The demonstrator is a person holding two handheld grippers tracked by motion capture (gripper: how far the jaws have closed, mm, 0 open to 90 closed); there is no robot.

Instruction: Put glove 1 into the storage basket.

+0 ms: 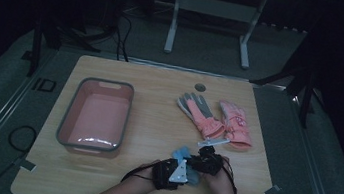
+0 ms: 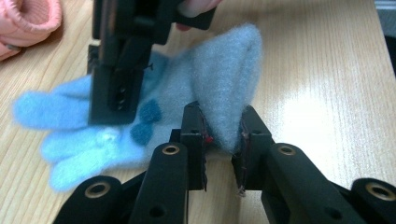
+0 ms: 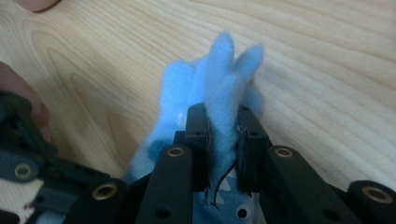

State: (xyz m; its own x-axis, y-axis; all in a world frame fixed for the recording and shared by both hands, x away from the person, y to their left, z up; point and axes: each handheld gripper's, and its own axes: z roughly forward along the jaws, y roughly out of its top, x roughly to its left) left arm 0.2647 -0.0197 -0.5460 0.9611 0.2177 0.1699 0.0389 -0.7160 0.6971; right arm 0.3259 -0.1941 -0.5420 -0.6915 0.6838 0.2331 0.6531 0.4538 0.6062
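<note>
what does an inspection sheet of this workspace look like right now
surface: wooden table, bare wood around the items
job's things: fuzzy blue glove near the front edge, pinched by both grippers
clutter: pink tub at left; two pink gloves at right, side by side
grippers: left gripper shut on the cuff fold; right gripper shut on the blue glove
cables: black cable trailing from the left gripper
surroundings: dark room, white frame legs behind the table
</note>
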